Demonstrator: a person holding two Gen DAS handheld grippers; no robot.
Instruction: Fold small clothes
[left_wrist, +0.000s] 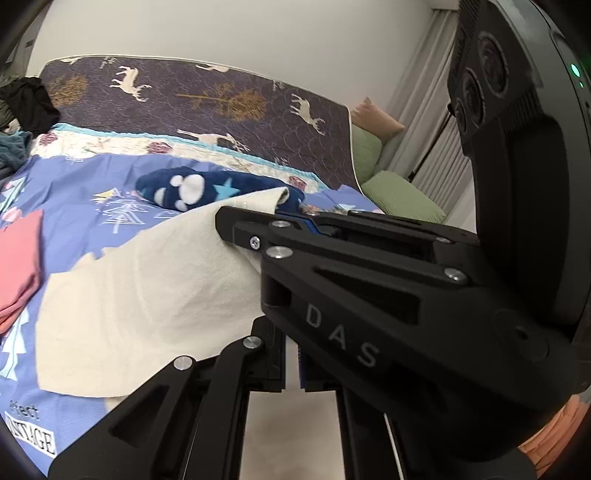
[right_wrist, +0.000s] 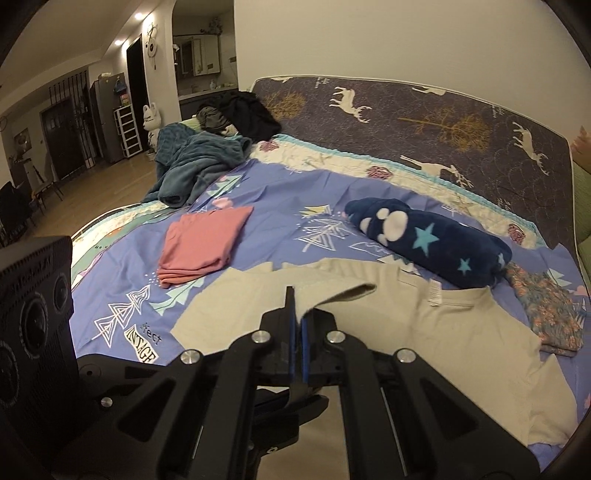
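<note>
Pinching the cream garment (right_wrist: 436, 332) on the bed (right_wrist: 280, 192), both tools clench its raised edge: right tool (right_wrist: 297, 325) at 6 o'clock, left tool (left_wrist: 291, 369) beside it.

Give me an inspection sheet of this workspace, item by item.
Surface: bed under a blue printed sheet.
Job's things: cream garment spread flat, one edge lifted; folded pink garment lying apart.
Clutter: navy star blanket, floral cloth, teal blanket, dark clothes pile.
Grippers: left claw shut on the cream garment; right claw shut on its lifted edge.
Cables: nothing seen.
Surroundings: deer-print quilt, green cushions, room with a shelf unit.
</note>
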